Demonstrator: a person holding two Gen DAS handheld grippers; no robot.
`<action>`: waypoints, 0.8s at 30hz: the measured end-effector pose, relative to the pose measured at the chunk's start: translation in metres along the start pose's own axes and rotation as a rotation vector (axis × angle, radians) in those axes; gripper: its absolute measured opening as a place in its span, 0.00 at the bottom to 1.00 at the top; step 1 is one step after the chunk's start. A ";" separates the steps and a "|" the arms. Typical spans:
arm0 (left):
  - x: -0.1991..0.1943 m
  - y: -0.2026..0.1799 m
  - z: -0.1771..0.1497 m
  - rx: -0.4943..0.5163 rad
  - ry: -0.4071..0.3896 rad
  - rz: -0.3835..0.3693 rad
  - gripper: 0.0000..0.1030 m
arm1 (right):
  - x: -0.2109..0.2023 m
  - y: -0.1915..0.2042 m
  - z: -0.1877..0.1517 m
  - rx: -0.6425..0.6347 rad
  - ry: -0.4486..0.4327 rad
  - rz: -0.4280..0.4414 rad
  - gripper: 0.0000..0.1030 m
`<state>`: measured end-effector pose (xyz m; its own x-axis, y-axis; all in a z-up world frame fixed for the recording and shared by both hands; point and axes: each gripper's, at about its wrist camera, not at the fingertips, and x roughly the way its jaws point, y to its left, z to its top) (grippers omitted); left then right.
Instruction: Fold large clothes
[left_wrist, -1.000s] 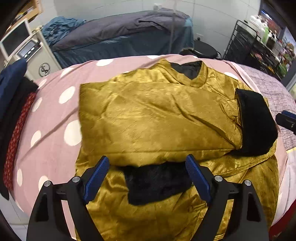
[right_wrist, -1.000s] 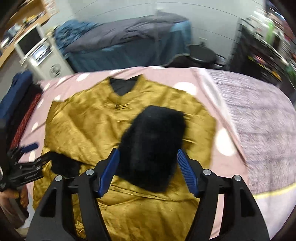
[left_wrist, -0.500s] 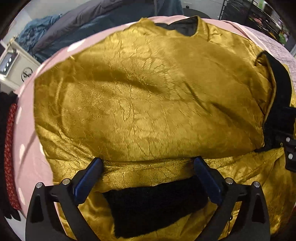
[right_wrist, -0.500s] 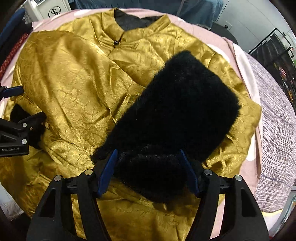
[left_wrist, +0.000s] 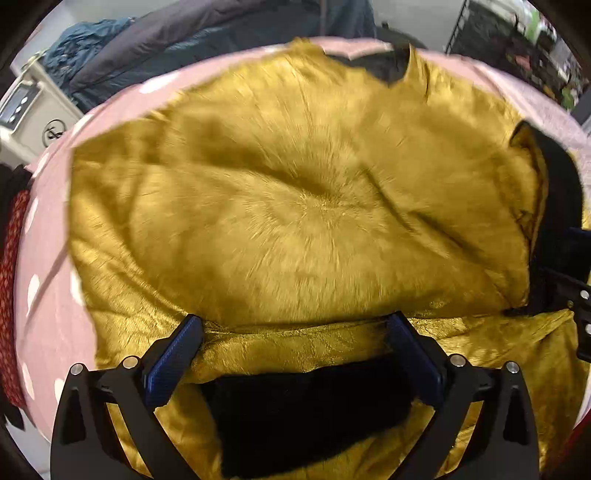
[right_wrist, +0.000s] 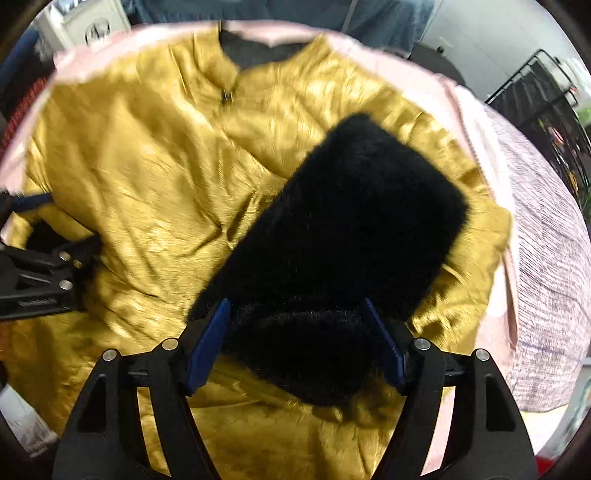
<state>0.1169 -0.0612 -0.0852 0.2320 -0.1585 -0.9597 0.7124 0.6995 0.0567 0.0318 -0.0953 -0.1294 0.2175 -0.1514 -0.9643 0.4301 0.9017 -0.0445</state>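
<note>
A shiny gold jacket (left_wrist: 295, 206) with black fur cuffs lies spread on a pink polka-dot bed; it also shows in the right wrist view (right_wrist: 147, 177). Its sleeves are folded across the body. My left gripper (left_wrist: 295, 332) is open, low over the jacket, with its fingers either side of the left black cuff (left_wrist: 306, 410). My right gripper (right_wrist: 295, 332) is open with its fingers either side of the right black fur cuff (right_wrist: 340, 229). The left gripper shows at the left edge of the right wrist view (right_wrist: 40, 273).
The pink bedspread (left_wrist: 48, 325) runs to the left edge, with dark and red clothes (left_wrist: 11, 280) piled beside it. A grey knit blanket (right_wrist: 546, 236) lies to the right. A white appliance (left_wrist: 26, 114) and a black wire rack (right_wrist: 535, 96) stand behind.
Both grippers have dropped lower and closer to the jacket, each now straddling a black cuff. The jaws stay open.
</note>
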 end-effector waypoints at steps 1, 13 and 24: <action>-0.008 0.002 -0.003 -0.007 -0.021 -0.005 0.94 | -0.010 -0.001 -0.004 0.009 -0.022 0.021 0.71; -0.055 0.058 -0.099 -0.104 0.031 -0.094 0.94 | -0.031 -0.045 -0.112 0.242 0.085 0.239 0.78; -0.076 0.161 -0.178 -0.289 0.065 -0.040 0.90 | -0.041 -0.090 -0.207 0.414 0.116 0.288 0.78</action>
<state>0.0961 0.1879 -0.0527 0.1579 -0.1509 -0.9759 0.4996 0.8646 -0.0529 -0.1972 -0.0864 -0.1400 0.2895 0.1467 -0.9459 0.6831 0.6605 0.3115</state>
